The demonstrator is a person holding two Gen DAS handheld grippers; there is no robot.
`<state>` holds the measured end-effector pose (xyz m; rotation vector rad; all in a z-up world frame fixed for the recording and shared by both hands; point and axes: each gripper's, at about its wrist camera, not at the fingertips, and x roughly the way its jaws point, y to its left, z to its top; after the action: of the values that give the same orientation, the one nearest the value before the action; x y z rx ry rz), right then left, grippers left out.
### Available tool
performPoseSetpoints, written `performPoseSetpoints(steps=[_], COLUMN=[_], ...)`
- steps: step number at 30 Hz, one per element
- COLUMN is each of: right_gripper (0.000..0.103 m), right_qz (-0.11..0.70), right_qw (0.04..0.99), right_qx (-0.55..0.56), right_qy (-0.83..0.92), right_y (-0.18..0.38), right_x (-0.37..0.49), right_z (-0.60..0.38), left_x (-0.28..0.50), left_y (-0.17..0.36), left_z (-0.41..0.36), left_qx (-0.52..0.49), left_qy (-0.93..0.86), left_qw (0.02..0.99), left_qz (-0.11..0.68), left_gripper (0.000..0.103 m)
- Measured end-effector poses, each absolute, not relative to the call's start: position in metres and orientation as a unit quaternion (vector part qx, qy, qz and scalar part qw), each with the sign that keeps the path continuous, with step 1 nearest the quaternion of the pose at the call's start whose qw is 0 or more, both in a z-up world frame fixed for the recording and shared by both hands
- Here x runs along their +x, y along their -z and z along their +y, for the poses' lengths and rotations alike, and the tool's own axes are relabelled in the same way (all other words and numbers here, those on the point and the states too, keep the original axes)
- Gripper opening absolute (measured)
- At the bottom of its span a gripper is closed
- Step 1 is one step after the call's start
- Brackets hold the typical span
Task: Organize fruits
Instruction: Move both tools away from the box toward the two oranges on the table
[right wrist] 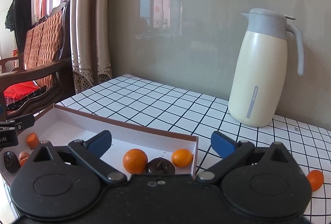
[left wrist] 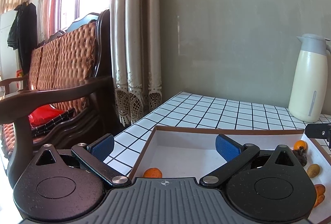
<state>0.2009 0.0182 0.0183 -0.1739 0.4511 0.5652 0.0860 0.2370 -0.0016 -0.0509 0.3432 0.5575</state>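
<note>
A shallow white tray with a brown rim point(left wrist: 206, 130) point(right wrist: 124, 123) lies on the checked table. In the right wrist view it holds two oranges point(right wrist: 135, 160) point(right wrist: 182, 157), a dark wrinkled fruit point(right wrist: 160, 166) between them, an orange piece point(right wrist: 32, 140) and another dark fruit point(right wrist: 10, 161) at the left. One orange point(right wrist: 314, 180) lies on the table outside the tray, at the right. My left gripper point(left wrist: 164, 146) is open and empty above the tray's left end, with an orange point(left wrist: 153, 172) below it. My right gripper point(right wrist: 161, 143) is open and empty above the tray's right end.
A cream thermos jug with a grey lid point(right wrist: 264, 70) point(left wrist: 308, 79) stands at the back right against the grey wall. A wooden chair with woven cushions point(left wrist: 62, 70) and curtains point(left wrist: 134, 37) stand left of the table. A kiwi point(left wrist: 313, 170) lies in the tray.
</note>
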Motion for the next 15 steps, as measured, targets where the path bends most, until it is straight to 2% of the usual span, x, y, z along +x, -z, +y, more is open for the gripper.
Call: performPoseSetpoints(steps=[15], right_gripper=[0.097], right_qz=[0.208], right_qw=[0.936], right_qx=[-0.080], right_qy=[-0.273], right_y=[-0.032], right_x=[0.181], right_z=[-0.006], left_x=[0.074], left_y=[-0.009], left_z=[0.220], left_qx=[-0.024], left_qy=[-0.274], left_qw=[0.948], left_qz=[0.157], left_gripper=[0.103])
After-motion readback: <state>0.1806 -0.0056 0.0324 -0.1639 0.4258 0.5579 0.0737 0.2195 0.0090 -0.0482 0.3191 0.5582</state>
